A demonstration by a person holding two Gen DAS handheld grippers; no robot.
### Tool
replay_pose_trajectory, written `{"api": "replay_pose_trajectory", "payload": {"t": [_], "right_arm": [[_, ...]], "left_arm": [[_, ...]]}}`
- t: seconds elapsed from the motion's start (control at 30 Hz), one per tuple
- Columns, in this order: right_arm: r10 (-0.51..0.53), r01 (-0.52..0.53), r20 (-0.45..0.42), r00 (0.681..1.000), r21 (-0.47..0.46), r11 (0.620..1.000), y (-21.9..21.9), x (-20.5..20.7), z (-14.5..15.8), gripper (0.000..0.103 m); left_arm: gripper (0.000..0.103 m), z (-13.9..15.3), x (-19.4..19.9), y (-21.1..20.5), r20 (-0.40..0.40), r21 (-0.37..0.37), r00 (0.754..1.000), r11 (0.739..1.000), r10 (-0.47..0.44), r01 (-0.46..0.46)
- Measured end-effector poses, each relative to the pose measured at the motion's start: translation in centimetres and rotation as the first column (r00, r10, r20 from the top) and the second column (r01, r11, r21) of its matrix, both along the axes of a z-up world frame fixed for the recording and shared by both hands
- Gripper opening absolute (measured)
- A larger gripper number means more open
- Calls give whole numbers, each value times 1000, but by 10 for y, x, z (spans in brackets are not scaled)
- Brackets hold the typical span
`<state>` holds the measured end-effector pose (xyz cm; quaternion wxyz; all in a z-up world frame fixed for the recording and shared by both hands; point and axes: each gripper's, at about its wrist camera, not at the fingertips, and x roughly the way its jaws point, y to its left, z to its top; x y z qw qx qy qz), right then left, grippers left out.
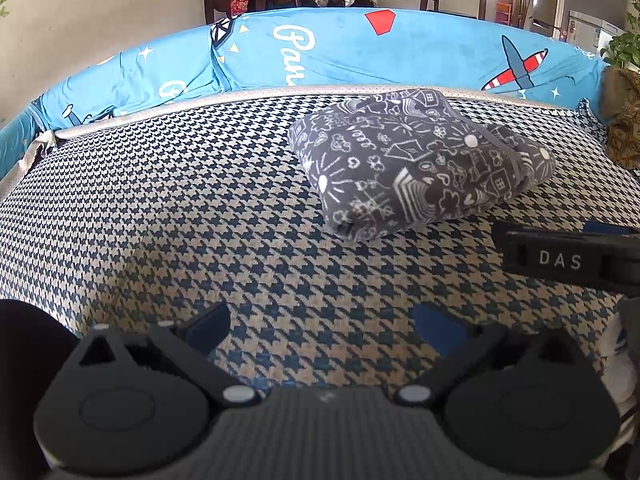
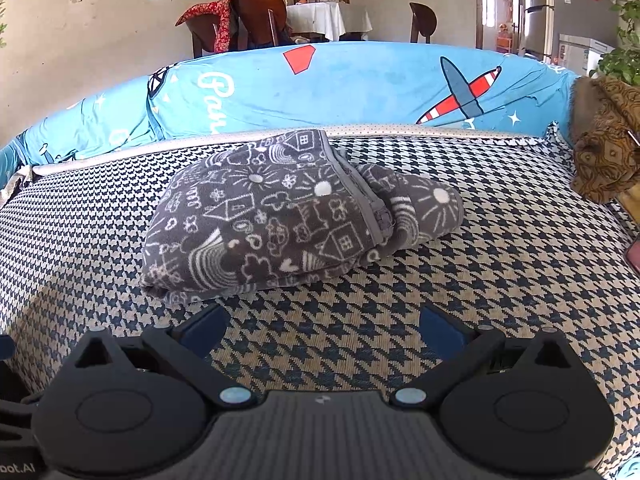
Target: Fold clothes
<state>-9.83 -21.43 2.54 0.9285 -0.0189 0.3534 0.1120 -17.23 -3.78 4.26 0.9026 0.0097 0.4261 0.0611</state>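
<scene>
Presently we logged one grey doodle-print garment point(image 2: 296, 216), folded, lying on the houndstooth cover point(image 2: 480, 300) — at twelve o'clock from our right gripper point(image 2: 320, 328), at one o'clock from our left gripper point(image 1: 320, 328). Both grippers' fingers stood wide apart, holding nothing.

We see the black two-finger left gripper point(image 1: 322, 330) from its own wrist camera, its blue-padded fingers point(image 1: 210, 326) spread wide apart and holding nothing. The black two-finger right gripper point(image 2: 324, 326) is likewise spread and empty, its blue pads point(image 2: 440, 330) level. Part of the right gripper also enters the left view's right edge.
</scene>
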Motion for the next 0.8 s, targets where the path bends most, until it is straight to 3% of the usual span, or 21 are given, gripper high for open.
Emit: {"api": "replay_pose_trajectory", "payload": {"t": [0.8], "right_arm": [[-1,1,0,1000,-29,1000,2,0,-1,103]], "left_arm": [[103,-11,2,3,-60,0,998,1000,13,-13]]}}
